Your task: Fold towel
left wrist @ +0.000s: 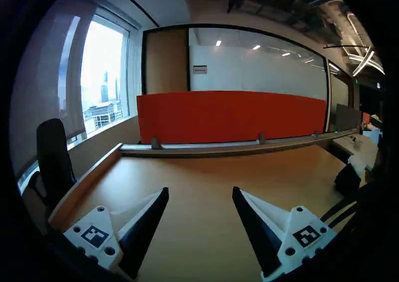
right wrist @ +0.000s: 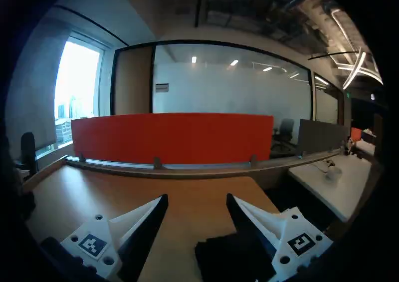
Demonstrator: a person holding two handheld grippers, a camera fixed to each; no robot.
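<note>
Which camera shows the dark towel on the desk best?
The right gripper view: the towel lies on the desk close under the right gripper. The left gripper view has a dark shape at its right edge, too unclear to call.

A wooden desk point(left wrist: 209, 177) runs to a red divider panel point(left wrist: 229, 116) along its far edge. Behind the panel stands a frosted glass wall point(left wrist: 259, 67). A bright window point(left wrist: 102, 77) fills the left wall, with 1 black chair point(left wrist: 52, 157) below it. A white desk point(right wrist: 344, 182) sits at the right, under strip lights point(left wrist: 366, 62).
</note>
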